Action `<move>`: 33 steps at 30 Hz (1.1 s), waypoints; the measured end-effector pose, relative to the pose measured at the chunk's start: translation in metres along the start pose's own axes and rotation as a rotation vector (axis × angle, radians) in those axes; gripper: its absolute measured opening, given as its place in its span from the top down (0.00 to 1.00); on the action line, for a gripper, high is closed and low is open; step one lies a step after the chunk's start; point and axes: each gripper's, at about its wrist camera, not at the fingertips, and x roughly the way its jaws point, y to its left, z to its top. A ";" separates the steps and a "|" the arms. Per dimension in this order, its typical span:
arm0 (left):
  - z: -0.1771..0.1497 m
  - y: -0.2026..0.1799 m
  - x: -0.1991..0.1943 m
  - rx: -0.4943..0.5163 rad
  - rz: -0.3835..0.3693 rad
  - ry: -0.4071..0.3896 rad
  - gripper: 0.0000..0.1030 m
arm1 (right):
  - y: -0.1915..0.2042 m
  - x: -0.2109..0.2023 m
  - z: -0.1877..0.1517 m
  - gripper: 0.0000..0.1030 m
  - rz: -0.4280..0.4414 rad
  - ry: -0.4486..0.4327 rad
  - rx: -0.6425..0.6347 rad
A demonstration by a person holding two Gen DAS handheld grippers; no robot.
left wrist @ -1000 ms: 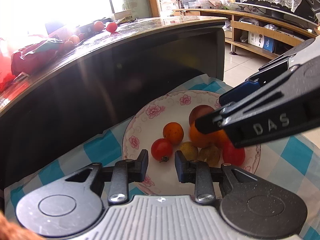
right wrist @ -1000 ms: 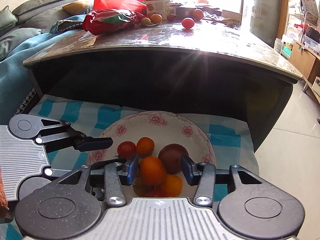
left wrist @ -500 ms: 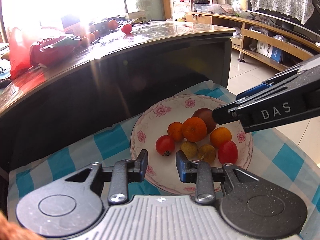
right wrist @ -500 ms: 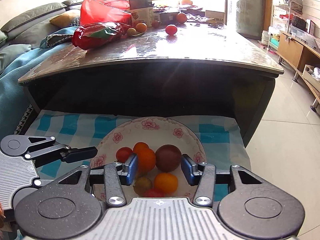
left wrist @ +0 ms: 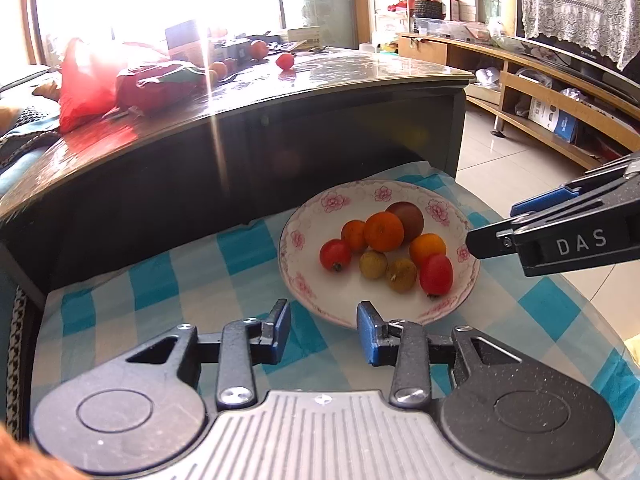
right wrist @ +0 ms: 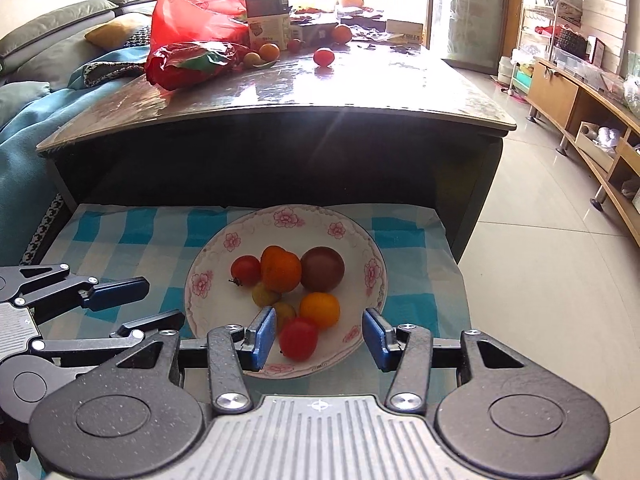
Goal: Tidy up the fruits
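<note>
Right wrist view: both grippers hang empty above a plate (right wrist: 374,268) of fruit.

The right gripper (right wrist: 319,338) and left gripper (left wrist: 323,332) stand with jaws apart, gripping nothing. The glossy, flower-rimmed plate sits on a checked cloth (right wrist: 132,228), holding smooth round tomatoes (right wrist: 298,338), dimpled oranges (right wrist: 281,269) and a dark plum (right wrist: 322,269), all touching. More fruit (right wrist: 323,57) lies on the shiny table (right wrist: 360,92) beyond. Nudging one round fruit could likely roll its neighbours off the shallow rim.
</note>
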 end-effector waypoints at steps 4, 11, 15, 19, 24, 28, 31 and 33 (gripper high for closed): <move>-0.009 -0.002 -0.008 -0.008 0.030 0.005 0.52 | 0.005 -0.009 -0.010 0.59 0.000 0.002 -0.004; -0.015 -0.008 -0.030 -0.037 0.065 -0.044 0.37 | 0.014 -0.024 -0.026 0.58 0.015 -0.002 0.014; -0.020 -0.014 -0.041 -0.043 0.090 -0.059 0.26 | 0.020 -0.034 -0.035 0.58 0.020 -0.004 0.020; -0.028 -0.017 -0.048 -0.059 0.103 -0.058 0.22 | 0.024 -0.042 -0.042 0.56 0.012 -0.016 0.014; -0.035 -0.018 -0.054 -0.080 0.125 -0.052 0.18 | 0.023 -0.049 -0.051 0.55 0.007 -0.012 0.039; -0.043 -0.020 -0.060 -0.093 0.145 -0.047 0.16 | 0.022 -0.052 -0.058 0.55 0.004 -0.008 0.054; -0.048 -0.022 -0.063 -0.095 0.156 -0.041 0.13 | 0.022 -0.055 -0.063 0.55 0.004 -0.002 0.060; -0.051 -0.023 -0.065 -0.098 0.162 -0.036 0.12 | 0.023 -0.056 -0.067 0.55 0.004 0.002 0.060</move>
